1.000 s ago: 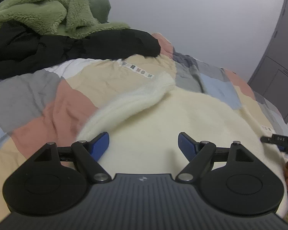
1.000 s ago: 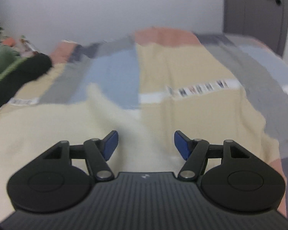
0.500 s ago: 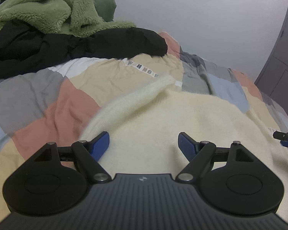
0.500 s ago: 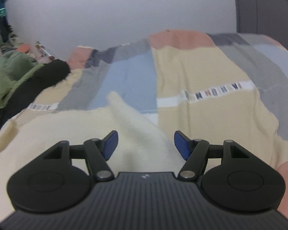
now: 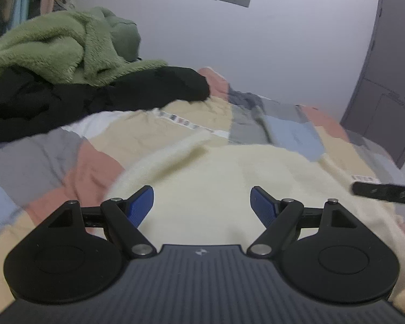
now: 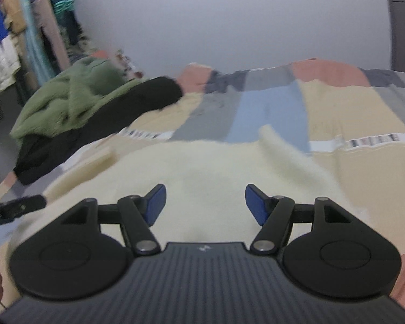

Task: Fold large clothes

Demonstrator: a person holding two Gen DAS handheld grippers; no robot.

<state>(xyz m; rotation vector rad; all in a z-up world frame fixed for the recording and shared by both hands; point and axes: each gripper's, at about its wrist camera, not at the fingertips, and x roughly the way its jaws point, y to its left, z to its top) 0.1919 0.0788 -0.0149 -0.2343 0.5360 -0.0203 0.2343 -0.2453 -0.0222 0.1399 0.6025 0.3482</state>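
A large cream fleece garment (image 5: 229, 172) (image 6: 202, 167) lies spread flat on the patchwork bedspread (image 5: 75, 159) (image 6: 348, 113). One sleeve (image 5: 170, 154) stretches up and left in the left wrist view; the other sleeve (image 6: 286, 148) runs up from the garment's right side in the right wrist view. My left gripper (image 5: 202, 205) hovers open above the garment's body, nothing between its blue pads. My right gripper (image 6: 204, 205) is open too, over the same cream fabric. Each gripper's dark tip shows at the edge of the other's view.
A heap of green fleece (image 5: 54, 46) (image 6: 67, 100) on black clothing (image 5: 100, 94) (image 6: 100, 124) lies at the bed's far left. Hanging clothes (image 6: 27, 37) stand beyond it. A grey door (image 5: 388, 86) is at the right, a pale wall behind.
Both views have pulled back and risen from the cream garment. The right view has swung left, bringing the green and black heap and the hanging clothes into sight. Both grippers stayed open.
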